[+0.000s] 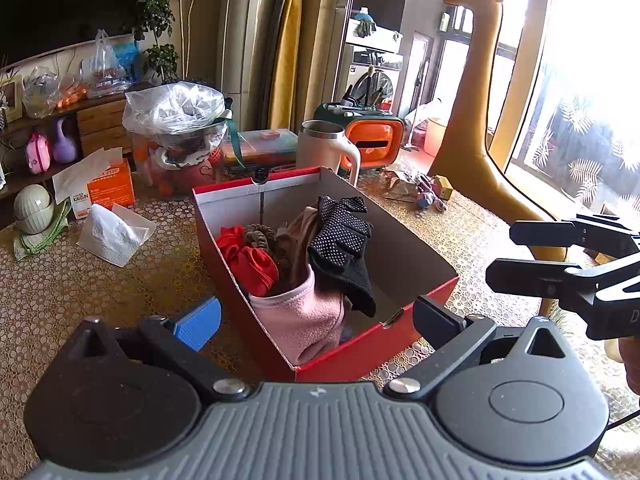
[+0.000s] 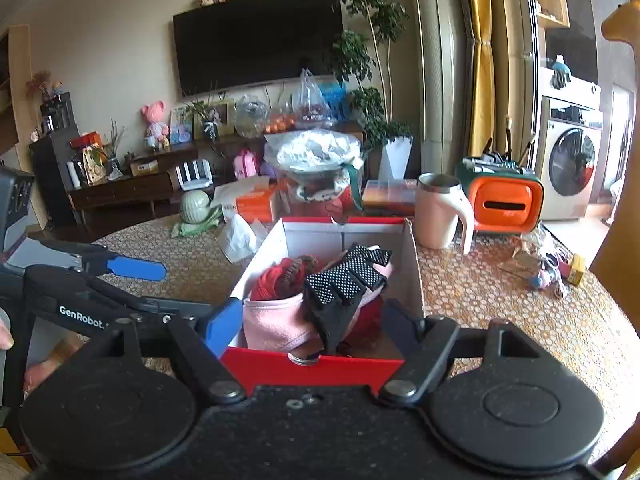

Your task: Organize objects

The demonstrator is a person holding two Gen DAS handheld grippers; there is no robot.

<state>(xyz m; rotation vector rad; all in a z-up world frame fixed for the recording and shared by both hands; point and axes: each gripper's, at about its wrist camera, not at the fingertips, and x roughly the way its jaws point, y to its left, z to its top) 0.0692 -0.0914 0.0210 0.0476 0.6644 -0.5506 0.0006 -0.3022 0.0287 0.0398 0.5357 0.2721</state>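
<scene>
A red open cardboard box (image 1: 432, 292) (image 2: 312, 368) sits on the patterned table. In it lie a pink fleece garment (image 1: 304, 320) (image 2: 276, 324), a black dotted glove (image 1: 340, 236) (image 2: 344, 276), a red cloth (image 1: 248, 260) (image 2: 272, 280) and a brown knit piece (image 1: 262, 236). My left gripper (image 1: 316, 320) is open and empty, just in front of the box's near corner. My right gripper (image 2: 312, 328) is open and empty, its fingers straddling the box's near wall. The right gripper also shows at the right edge of the left wrist view (image 1: 560, 256).
Behind the box stand a cream mug (image 1: 328, 152) (image 2: 442, 216), an orange holder (image 1: 372, 140) (image 2: 504, 200), a bag-covered container (image 1: 176, 136) and an orange tissue box (image 1: 108, 188). A white tissue (image 1: 112, 234) lies left. Small toys (image 2: 556, 268) lie right. A giraffe figure (image 1: 480, 120) stands by the window.
</scene>
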